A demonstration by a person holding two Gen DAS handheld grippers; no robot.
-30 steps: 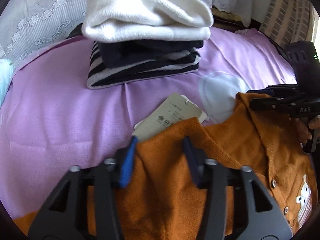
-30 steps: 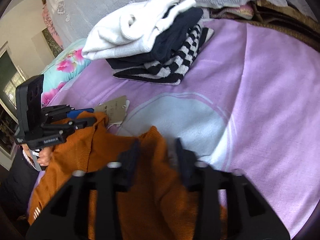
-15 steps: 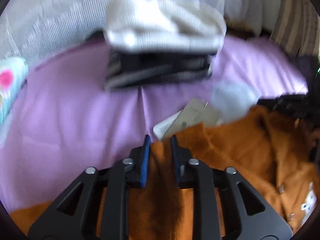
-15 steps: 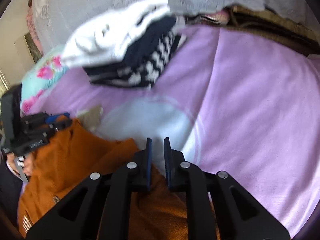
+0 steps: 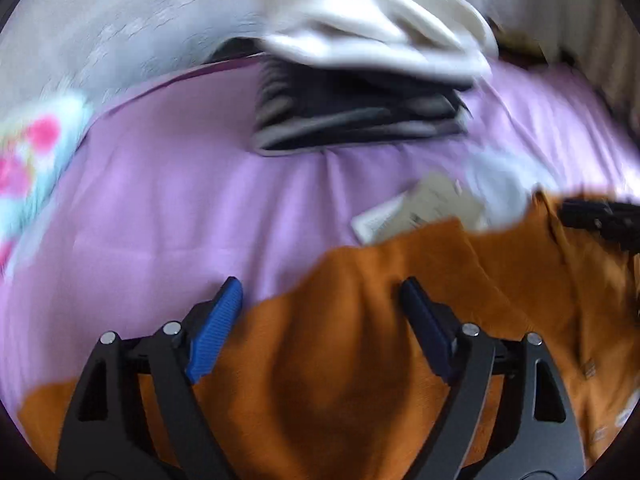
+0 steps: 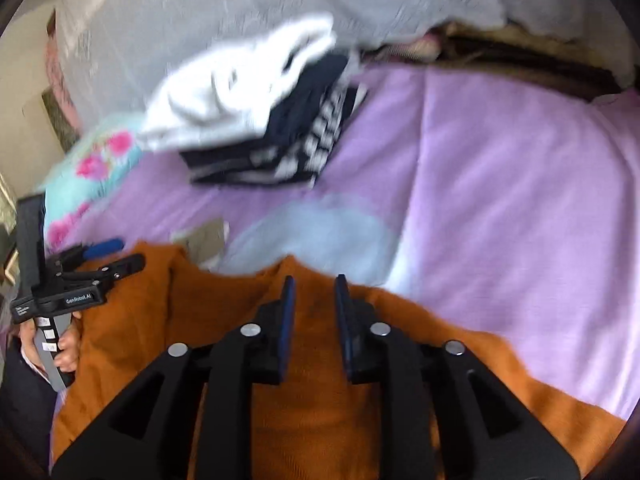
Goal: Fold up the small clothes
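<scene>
Orange knit cardigan lies limp on the purple bed: left gripper just sprang wide, right gripper easing apart, neither pinching. Soft, light; grab an edge.

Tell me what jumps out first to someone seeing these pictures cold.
The orange cardigan dominates the foreground, spread on the purple sheet, with both hand-held grippers over it; the left hand-held gripper stands wide open, the right hand-held gripper only slightly, both having just been opening. Behind, a folded stack sits on the sheet, white garment on top. A paper tag lies at the cardigan's far edge.
</scene>
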